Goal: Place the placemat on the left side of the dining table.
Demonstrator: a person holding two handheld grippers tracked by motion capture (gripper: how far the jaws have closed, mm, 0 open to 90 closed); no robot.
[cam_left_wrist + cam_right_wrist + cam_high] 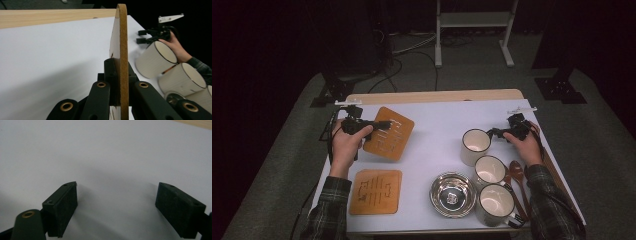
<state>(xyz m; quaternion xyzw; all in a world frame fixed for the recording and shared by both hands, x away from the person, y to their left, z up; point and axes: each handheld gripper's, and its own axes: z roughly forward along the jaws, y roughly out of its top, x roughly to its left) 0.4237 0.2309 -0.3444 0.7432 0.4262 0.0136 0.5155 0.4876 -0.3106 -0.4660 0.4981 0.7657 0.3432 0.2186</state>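
Wooden trivet sat clamped edge-on between the fingers of the left gripper, its far end tilted up off the white counter. A second wooden trivet lay flat on the counter, nearer the person than those fingers. The right gripper rested with its fingers spread wide and nothing between them, just beside the farthest of three white enamel mugs. A steel bowl and wooden spoons lay nearer the person than the right fingers.
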